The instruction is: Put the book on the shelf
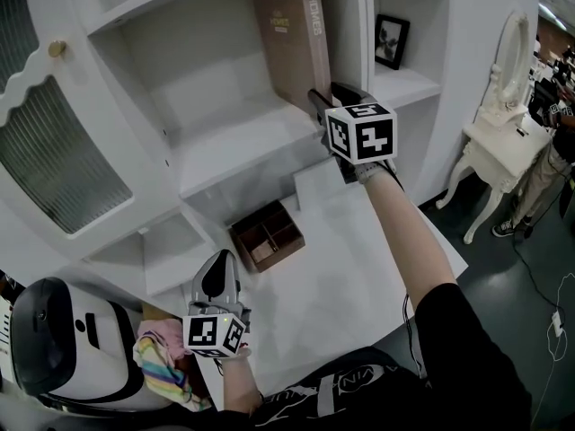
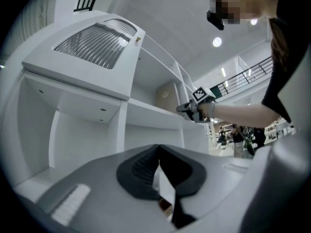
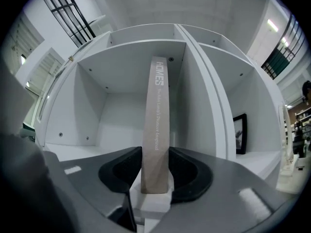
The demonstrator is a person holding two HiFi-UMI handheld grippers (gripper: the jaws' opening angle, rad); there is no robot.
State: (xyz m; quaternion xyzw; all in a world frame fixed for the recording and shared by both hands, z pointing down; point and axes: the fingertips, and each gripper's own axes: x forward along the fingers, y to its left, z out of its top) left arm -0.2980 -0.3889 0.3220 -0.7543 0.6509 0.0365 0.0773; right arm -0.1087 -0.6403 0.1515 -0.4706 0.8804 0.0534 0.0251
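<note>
A tall brown book (image 1: 292, 43) (image 3: 156, 130) stands upright in the upper right bay of the white shelf unit (image 1: 243, 142), its spine facing outward. My right gripper (image 1: 328, 97) (image 3: 155, 171) is at the foot of the spine, with a dark pad pressed on each side of it, shut on the book. The left gripper view also catches the book (image 2: 165, 96) and that gripper (image 2: 194, 111) from a distance. My left gripper (image 1: 218, 272) (image 2: 159, 152) hangs low near the white table, jaws shut and holding nothing.
A brown wooden box (image 1: 268, 234) with compartments lies on the table below the shelf. A framed picture (image 1: 392, 40) stands in the bay right of the book. A ribbed-glass cabinet door (image 1: 54, 160) hangs at left. A white headset (image 1: 54, 339) and a striped cloth (image 1: 162, 357) lie near my left gripper.
</note>
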